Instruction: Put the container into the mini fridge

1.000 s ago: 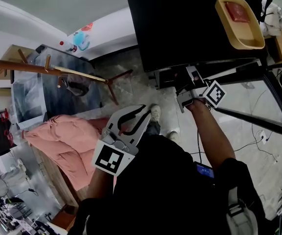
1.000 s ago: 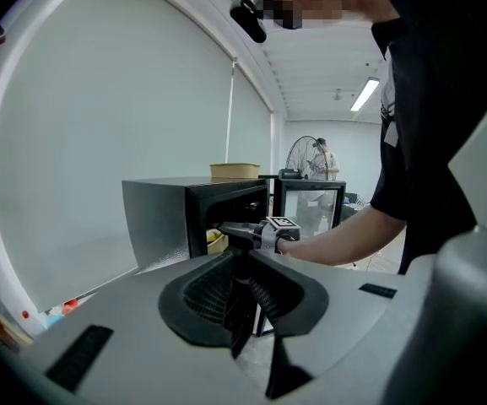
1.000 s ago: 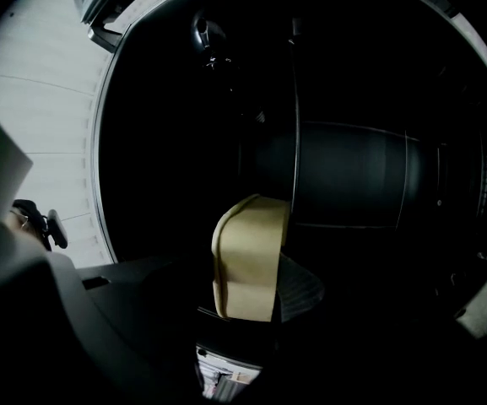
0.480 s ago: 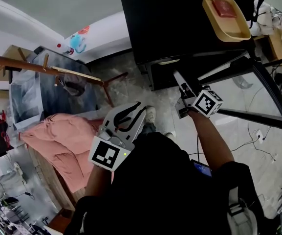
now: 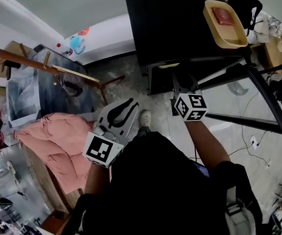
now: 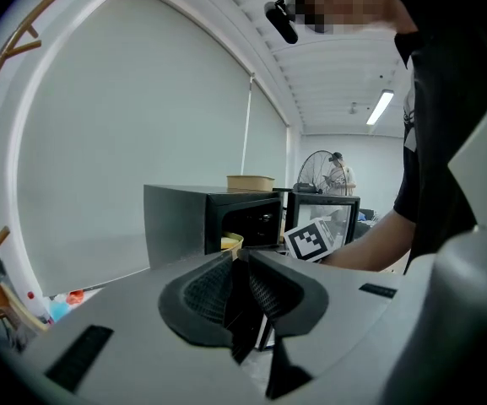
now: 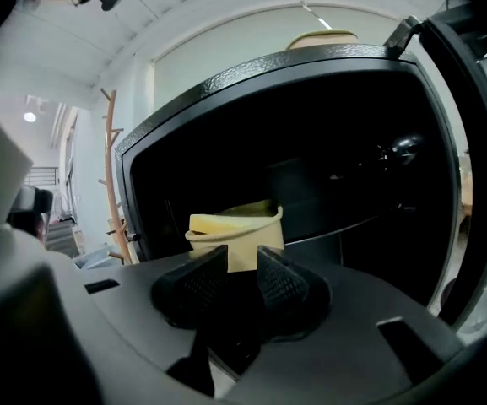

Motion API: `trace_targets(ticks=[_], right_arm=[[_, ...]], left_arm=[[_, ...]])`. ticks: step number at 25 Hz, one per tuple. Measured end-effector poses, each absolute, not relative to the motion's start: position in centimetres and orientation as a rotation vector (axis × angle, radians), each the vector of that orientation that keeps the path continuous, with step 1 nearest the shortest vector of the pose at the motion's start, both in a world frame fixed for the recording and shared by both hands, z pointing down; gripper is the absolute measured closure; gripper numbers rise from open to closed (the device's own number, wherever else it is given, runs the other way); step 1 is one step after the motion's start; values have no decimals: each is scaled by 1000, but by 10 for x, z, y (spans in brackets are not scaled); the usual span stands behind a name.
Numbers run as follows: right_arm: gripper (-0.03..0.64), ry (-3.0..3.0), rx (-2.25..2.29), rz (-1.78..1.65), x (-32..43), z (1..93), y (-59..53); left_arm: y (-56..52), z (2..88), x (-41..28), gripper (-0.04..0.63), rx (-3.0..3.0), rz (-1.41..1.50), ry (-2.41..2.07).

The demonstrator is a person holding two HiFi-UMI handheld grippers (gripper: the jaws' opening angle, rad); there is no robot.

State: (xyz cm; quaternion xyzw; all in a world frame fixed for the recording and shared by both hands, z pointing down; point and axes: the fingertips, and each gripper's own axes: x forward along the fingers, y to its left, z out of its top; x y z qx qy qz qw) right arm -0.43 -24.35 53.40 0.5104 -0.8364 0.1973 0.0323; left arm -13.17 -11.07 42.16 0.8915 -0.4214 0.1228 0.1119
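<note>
The black mini fridge [image 5: 175, 18] stands with its glass door [image 5: 238, 97] swung open. A pale yellow container [image 7: 235, 226] sits on a shelf inside it, and its rim [image 5: 169, 65] shows at the opening. My right gripper [image 7: 241, 264] is just in front of that container. Its jaws are closing, with a gap left between them, and the pads do not press on the container. My left gripper [image 5: 126, 106] hangs back over the floor, shut and empty. From the left gripper view I see the fridge [image 6: 192, 218] and the right gripper's marker cube [image 6: 311, 239].
A second tan container [image 5: 225, 23] with something red in it rests on the fridge top. A wooden coat rack [image 5: 43, 65] leans at the left above a pink blanket [image 5: 53, 146]. Cables [image 5: 250, 141] lie on the floor at the right.
The right gripper has shifted left and turned in front of the fridge opening, so its marker cube now faces up. The left gripper has barely moved.
</note>
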Motion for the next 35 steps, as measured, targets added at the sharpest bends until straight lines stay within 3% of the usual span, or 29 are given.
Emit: trace_targets(ticks=[23, 35], right_arm=[[494, -2537, 1618, 543, -21, 530, -303], [492, -2528, 1607, 486, 10, 517, -249]], left_arm=[[-111, 425, -160, 526, 2560, 421, -1328], [-111, 428, -139, 526, 2616, 361, -1306]])
